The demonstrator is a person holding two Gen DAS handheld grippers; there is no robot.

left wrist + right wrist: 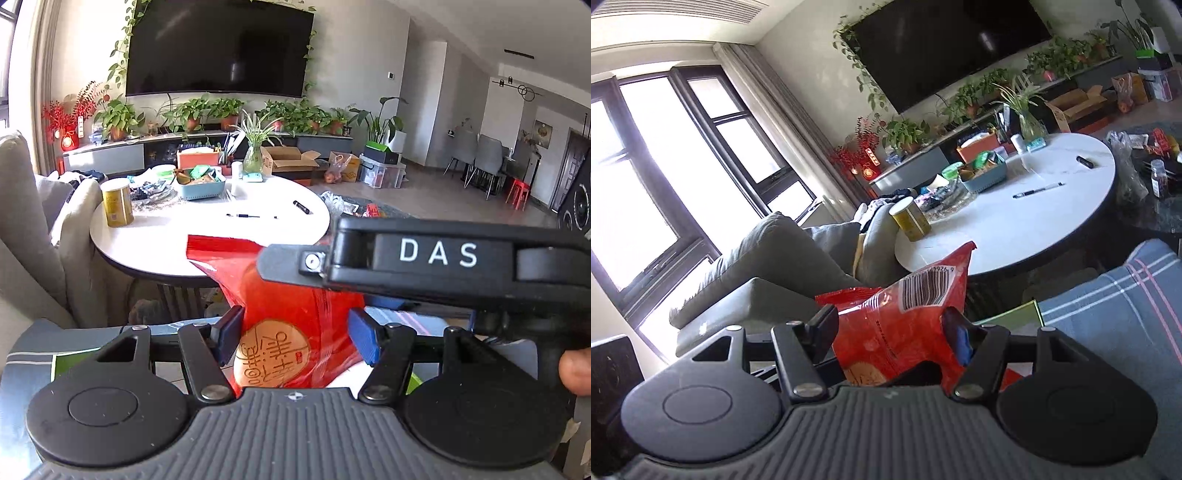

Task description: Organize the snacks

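My left gripper (295, 339) is shut on a red snack bag (291, 295) with a round gold label; both blue pads press its sides. The bag's top edge reaches up in front of the white round table (258, 229). My right gripper (280, 266) crosses in from the right, one finger lying over the bag's upper part. In the right wrist view, the right gripper (894, 332) is shut on a crumpled red snack bag (905, 317) with its barcode facing me. I cannot tell whether both grippers hold the same bag. A blue basket (201, 188) of snacks sits at the table's far side.
On the table stand a yellow can (117, 203), a pen (251, 216) and a black marker (302, 207). A grey sofa (22, 221) borders the left. A dark side table (1156, 214) with packets lies to the right. A plaid cushion (1115, 306) is close by.
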